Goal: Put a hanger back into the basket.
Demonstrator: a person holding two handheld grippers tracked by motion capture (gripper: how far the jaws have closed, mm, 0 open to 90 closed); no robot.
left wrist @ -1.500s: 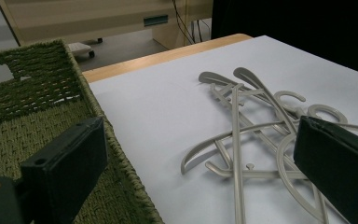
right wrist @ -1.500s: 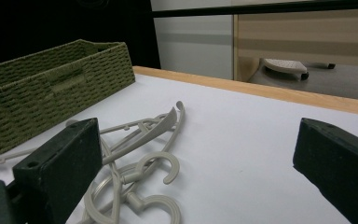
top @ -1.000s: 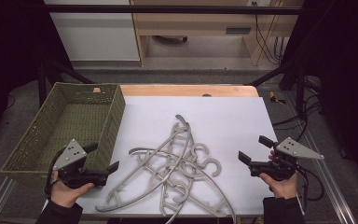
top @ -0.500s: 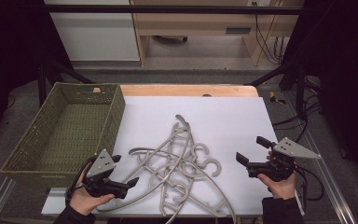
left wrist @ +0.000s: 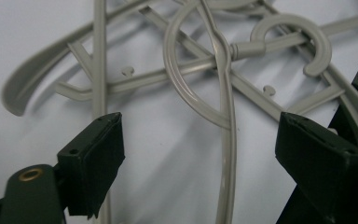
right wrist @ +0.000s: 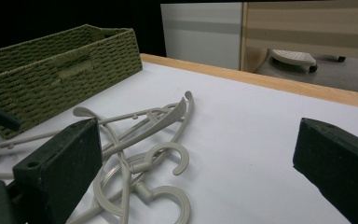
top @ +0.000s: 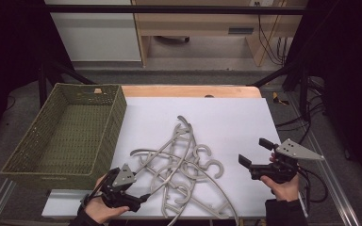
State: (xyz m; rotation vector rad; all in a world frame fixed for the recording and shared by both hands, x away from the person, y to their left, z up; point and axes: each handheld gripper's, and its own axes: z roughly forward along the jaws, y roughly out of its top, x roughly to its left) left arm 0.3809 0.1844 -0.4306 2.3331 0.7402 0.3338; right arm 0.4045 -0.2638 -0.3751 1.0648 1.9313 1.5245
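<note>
- My left gripper [top: 143, 198] is low at the near-left edge of the hanger pile [top: 184, 165], jaws apart and just been closing in a bit. Left gripper view has one thin hanger arm [left wrist: 226, 154] running up between the pads, but neither pad's touching it yet, so nothing gripped.
- The hangers are grey plastic, all tangled in a heap mid-table on the white sheet [top: 226, 117], hooks overlapping.
- My right gripper [top: 254, 153] hangs off the pile's right side, jaws wide with nothing in them, well apart from the hangers.
- Green woven basket [top: 42, 160] sits on the left, right beside the sheet.
</note>
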